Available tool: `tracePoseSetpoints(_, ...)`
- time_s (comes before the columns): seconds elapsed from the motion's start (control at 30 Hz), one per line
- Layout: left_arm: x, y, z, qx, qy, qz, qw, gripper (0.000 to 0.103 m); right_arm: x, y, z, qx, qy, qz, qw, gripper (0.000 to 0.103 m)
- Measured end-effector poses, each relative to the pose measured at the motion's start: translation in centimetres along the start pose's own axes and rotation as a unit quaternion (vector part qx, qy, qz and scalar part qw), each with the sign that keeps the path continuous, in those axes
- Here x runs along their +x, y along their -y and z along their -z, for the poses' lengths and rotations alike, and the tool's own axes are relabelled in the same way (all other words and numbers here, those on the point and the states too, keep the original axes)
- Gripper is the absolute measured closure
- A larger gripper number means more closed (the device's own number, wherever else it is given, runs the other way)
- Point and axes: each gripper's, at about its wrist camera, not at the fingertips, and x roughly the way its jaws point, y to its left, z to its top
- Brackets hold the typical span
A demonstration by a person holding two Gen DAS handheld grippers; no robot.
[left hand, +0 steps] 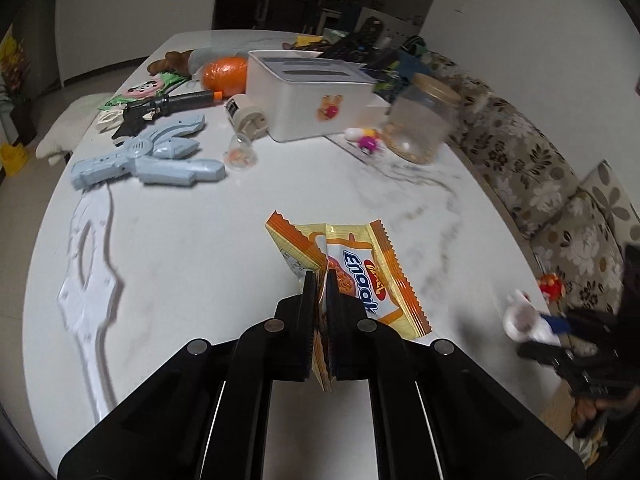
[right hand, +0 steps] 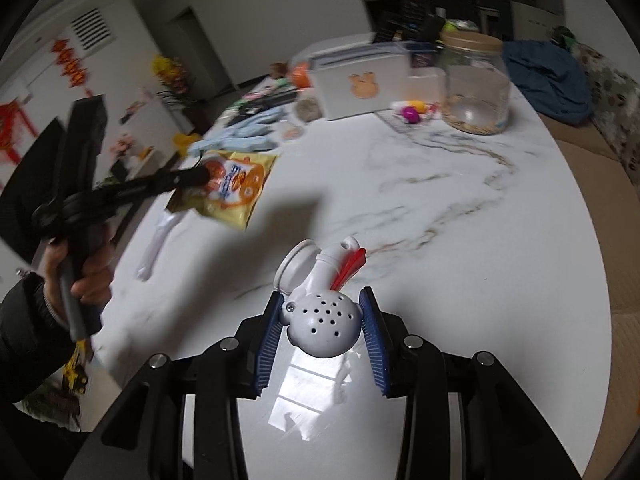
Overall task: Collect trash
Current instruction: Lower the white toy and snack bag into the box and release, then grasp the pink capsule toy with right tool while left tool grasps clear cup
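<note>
Left hand-held gripper (left hand: 319, 276): black jaws pinched tight on the yellow-and-orange crinkled foil noodle wrapper (left hand: 360, 272), which sticks out beyond the fingertips and folds down between the pads.
Wrapper position: lifted clear of the white marble-veined worktop (left hand: 192, 248); in the right wrist view it hangs off the left gripper's tip above the worktop, casting a dark shadow below.
Right hand-held gripper (right hand: 326, 300): blue-ribbed pads set partly apart, clamped on either side of a white plastic toy with a perforated round body, a tube and a red fin (right hand: 324, 320).
Toy position: held at the near edge of the worktop, tube end pointing away from the camera.
Person's hand (right hand: 86, 276): wrapped around the left gripper's handle, dark sleeve at the wrist.
Back of worktop: white rectangular plastic box with an orange sticker (left hand: 308, 96), and right of it a clear plastic jar with a tan lid (left hand: 424, 120), a layer of grain-like bits at its bottom.
Between box and jar: small pink-and-yellow toy pieces (left hand: 366, 140).
Left side of worktop: pale blue plastic toy blaster (left hand: 148, 160), a black toy gun with an orange tip (left hand: 168, 108) behind it, a small clear dome capsule (left hand: 240, 154) near them.
Near left edge: white flat plastic cut-out piece (left hand: 88, 264), blurred.
Beyond the worktop: floral-patterned sofa (left hand: 552, 184) along the right.
</note>
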Motion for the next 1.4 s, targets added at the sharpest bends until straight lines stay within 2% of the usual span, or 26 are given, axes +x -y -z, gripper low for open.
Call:
tracePoseSetpoints(0.13,-5.5,3.1,5.2,0.014,-0.009,0.001,0.9999,0.098,-2.6,-1.3,2.8,-0.032,-0.018,-0.023,0.999,0.065)
tracePoseSetpoints(0.2,-8.3,5.1,8.6,0.027,-0.020,-0.010,0.9994,0.098,-3.9,-1.7,4.3,-0.045,-0.030,-0.033,0.998,0.065)
tracePoseSetpoints(0.43,-13.5,10.1,19.0,0.052,-0.085,-0.022,0.9948,0.098,-8.7,-3.7,11.7,-0.086,-0.099,-0.091,0.987,0.065)
tracePoseSetpoints(0.57,-12.5,11.8,23.5,0.061,-0.136,-0.023,0.9885,0.098,-8.2,-4.7,16.7,-0.108,-0.164,-0.119,0.973,0.065)
tracePoseSetpoints(0.67,-10.4,12.2,26.3,0.070,-0.168,-0.022,0.9830,0.094,-6.1,-5.0,19.2,-0.126,-0.195,-0.120,0.965,0.063)
tracePoseSetpoints(0.7,-9.0,12.0,27.2,0.071,-0.186,-0.027,0.9796,0.090,-5.4,-4.9,19.8,-0.129,-0.202,-0.120,0.963,0.062)
tracePoseSetpoints(0.73,-8.3,11.8,27.6,0.072,-0.192,-0.030,0.9782,0.079,-4.2,-4.7,20.4,-0.130,-0.205,-0.116,0.963,0.048)
tracePoseSetpoints(0.77,-7.5,11.6,28.0,0.073,-0.197,-0.036,0.9769,0.063,-3.6,-4.4,20.8,-0.127,-0.206,-0.115,0.964,0.042)
tracePoseSetpoints(0.8,-6.5,11.1,28.4,0.075,-0.202,-0.046,0.9754,0.059,-2.9,-4.1,21.0,-0.122,-0.207,-0.114,0.964,0.042)
tracePoseSetpoints(0.87,-5.7,10.7,28.6,0.075,-0.211,-0.056,0.9729,0.058,-2.1,-3.2,21.0,-0.101,-0.214,-0.110,0.965,0.045)
tracePoseSetpoints(0.93,-5.9,10.1,27.8,0.070,-0.207,-0.054,0.9743,0.058,-2.7,-2.7,20.0,-0.093,-0.202,-0.111,0.969,0.046)
tracePoseSetpoints(1.0,-6.9,9.6,26.0,0.061,-0.186,-0.051,0.9793,0.058,-4.4,-2.6,17.5,-0.099,-0.170,-0.110,0.974,0.047)
tracePoseSetpoints(1.1,-8.6,8.6,21.8,0.040,-0.132,-0.062,0.9885,0.044,-5.5,-2.2,12.0,-0.109,-0.114,-0.090,0.983,0.047)
tracePoseSetpoints(1.13,-9.1,8.2,20.2,0.030,-0.111,-0.061,0.9914,0.040,-5.5,-2.0,10.2,-0.111,-0.096,-0.078,0.986,0.047)
tracePoseSetpoints(1.2,-9.1,7.2,16.9,0.018,-0.078,-0.072,0.9942,0.039,-4.9,-1.2,5.8,-0.109,-0.055,-0.044,0.992,0.047)
tracePoseSetpoints(1.3,-7.4,4.9,12.5,-0.004,-0.060,-0.099,0.9933,0.039,-2.8,0.4,-1.0,-0.086,0.007,0.005,0.996,0.048)
tracePoseSetpoints(1.4,-5.6,2.8,9.0,-0.032,-0.046,-0.101,0.9933,0.039,0.7,1.8,-7.3,-0.066,0.064,0.069,0.993,0.049)
